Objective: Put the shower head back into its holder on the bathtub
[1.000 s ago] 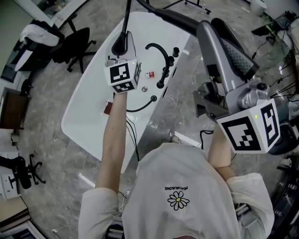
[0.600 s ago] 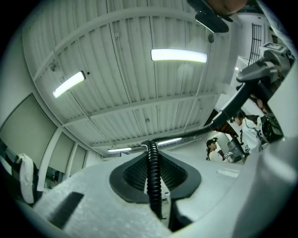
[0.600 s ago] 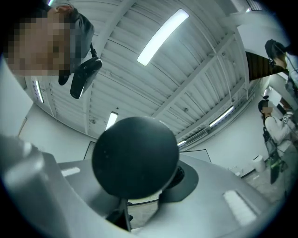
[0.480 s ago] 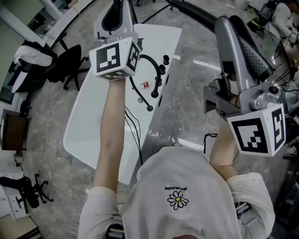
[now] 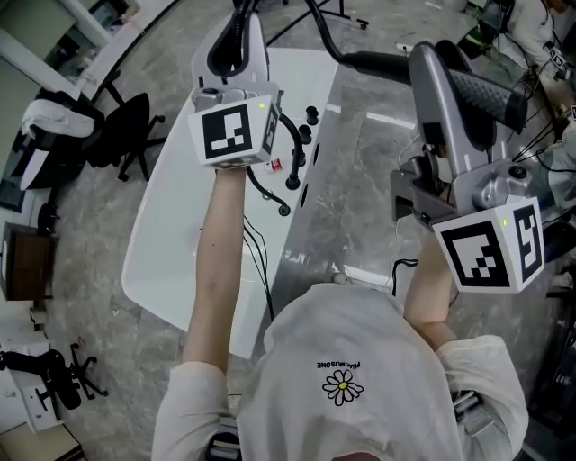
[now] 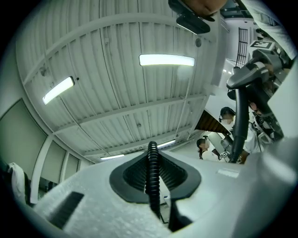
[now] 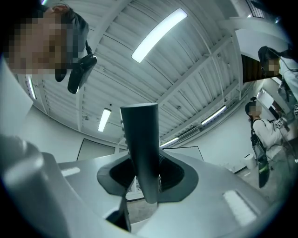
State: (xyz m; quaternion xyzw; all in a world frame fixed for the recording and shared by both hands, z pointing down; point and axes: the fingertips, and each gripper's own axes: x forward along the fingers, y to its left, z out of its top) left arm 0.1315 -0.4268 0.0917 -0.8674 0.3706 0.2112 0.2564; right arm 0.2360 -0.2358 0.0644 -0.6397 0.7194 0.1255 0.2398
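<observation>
The white bathtub lies below me, with a black faucet and knobs on its right rim. My left gripper is raised over the tub and shut on the black ribbed shower hose, which runs up between its jaws. My right gripper is held to the right of the tub, over the grey floor. It is shut on the dark shower head, whose handle stands up between its jaws. Both grippers point upward at the ceiling. I cannot make out the holder.
A black office chair stands left of the tub, and another chair base lies at lower left. Cables trail from the tub's near end. Other people stand at the right.
My left gripper has risen and tipped upward with the hose, now higher over the tub. The right gripper has shifted a little with the shower head.
</observation>
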